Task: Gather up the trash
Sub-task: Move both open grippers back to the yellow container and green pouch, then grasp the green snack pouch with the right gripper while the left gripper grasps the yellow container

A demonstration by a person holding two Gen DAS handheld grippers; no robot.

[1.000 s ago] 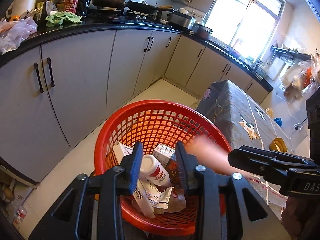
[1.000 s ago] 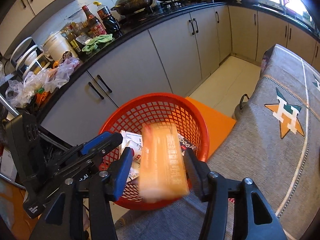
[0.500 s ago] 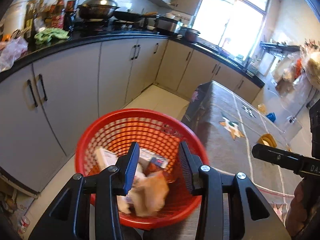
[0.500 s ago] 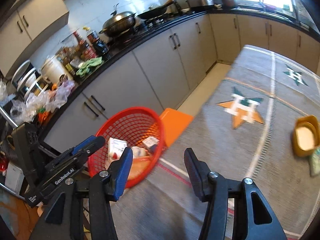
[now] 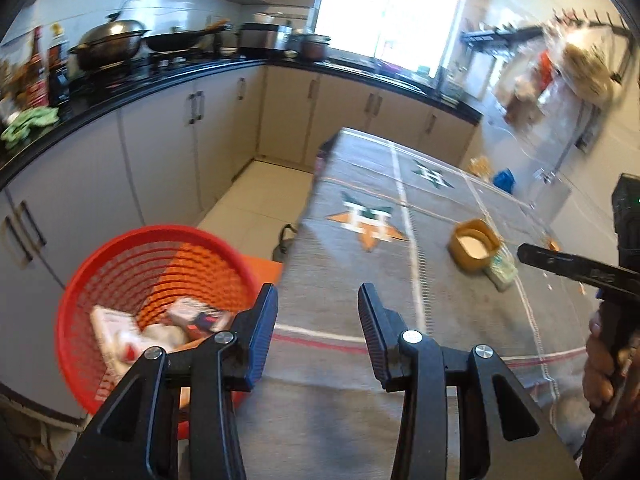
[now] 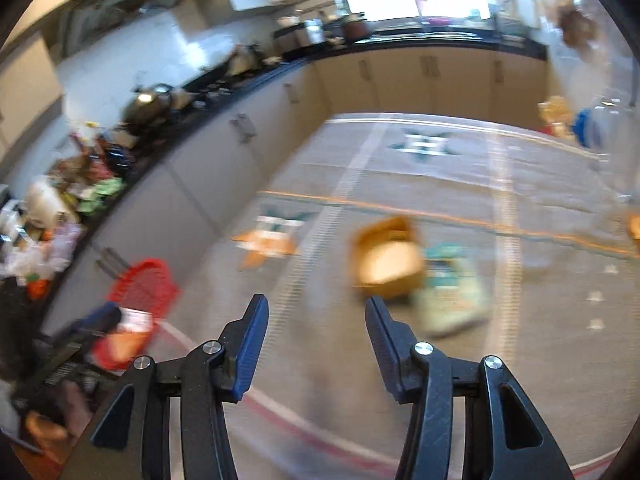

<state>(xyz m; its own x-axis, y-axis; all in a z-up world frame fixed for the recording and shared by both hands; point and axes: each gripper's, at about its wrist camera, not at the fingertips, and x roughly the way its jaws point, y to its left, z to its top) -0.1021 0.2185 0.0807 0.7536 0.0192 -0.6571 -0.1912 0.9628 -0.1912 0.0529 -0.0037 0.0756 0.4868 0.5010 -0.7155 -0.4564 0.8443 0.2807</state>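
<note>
A red mesh basket [image 5: 120, 264] holding boxes and wrappers stands by the table's left edge; it shows small and blurred in the right wrist view [image 6: 140, 284]. A yellow paper bowl [image 5: 474, 244] and a pale green packet [image 5: 500, 270] lie on the grey tablecloth [image 5: 360, 360]; they also show ahead of the right gripper, the bowl [image 6: 386, 258] and the packet [image 6: 452, 300]. My left gripper [image 5: 318, 324] is open and empty over the table's near edge. My right gripper [image 6: 316, 340] is open and empty above the cloth.
Beige cabinets [image 5: 160, 148] under a black counter with a wok [image 5: 108, 42], pans and bottles run along the left and back. A small orange scrap [image 6: 634, 228] lies at the cloth's right. Hanging bags [image 5: 560, 68] fill the right wall.
An orange packet left the right gripper and dropped into the basket. Both grippers then swung right, away from the basket and over the table toward the bowl.
</note>
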